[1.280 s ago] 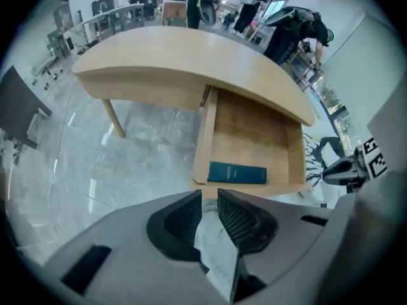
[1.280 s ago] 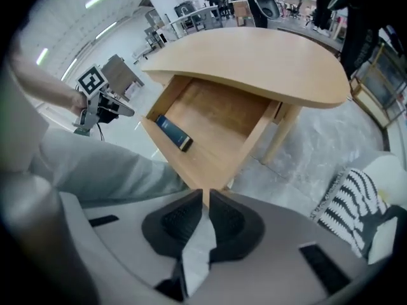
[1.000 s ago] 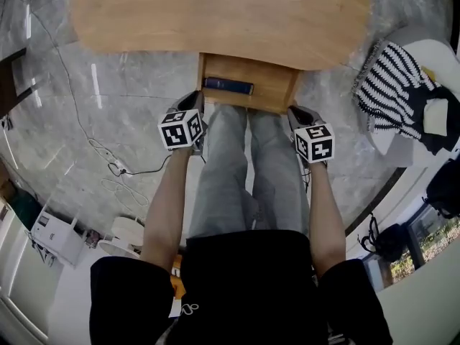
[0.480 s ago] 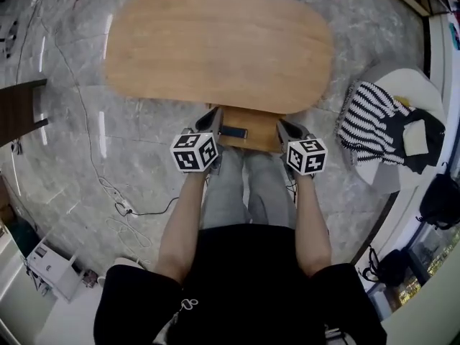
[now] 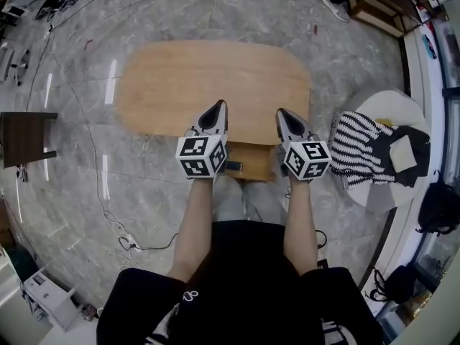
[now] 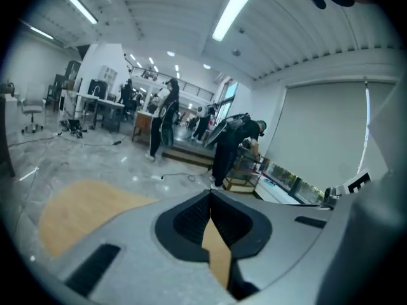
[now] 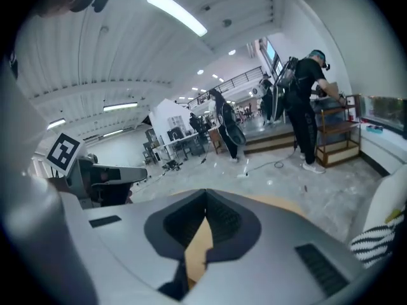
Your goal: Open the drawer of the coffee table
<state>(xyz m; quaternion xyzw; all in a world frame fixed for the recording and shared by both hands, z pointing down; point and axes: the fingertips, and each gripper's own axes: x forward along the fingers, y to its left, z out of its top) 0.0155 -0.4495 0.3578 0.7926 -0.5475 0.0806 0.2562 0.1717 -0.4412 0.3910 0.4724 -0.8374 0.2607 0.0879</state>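
Left tongs (image 5: 218, 108) and right tongs (image 5: 282, 115) pinched closed, empty, over the table (image 5: 165, 85) mid-frame; drawer (image 5: 260, 162) sticks out open, job looks done.

— What's holding everything?
— I see grey marble floor (image 5: 72, 192); the oval wooden coffee table (image 5: 215, 77) stands on it below my left gripper (image 5: 218, 106) fingertips, cable (image 5: 115, 225) loose to their left.

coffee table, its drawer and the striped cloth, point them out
coffee table (image 5: 215, 77), head view, middle of its wooden top
drawer (image 5: 257, 160), head view, bare wood inside it
striped cloth (image 5: 356, 146), head view, middle of the stripes
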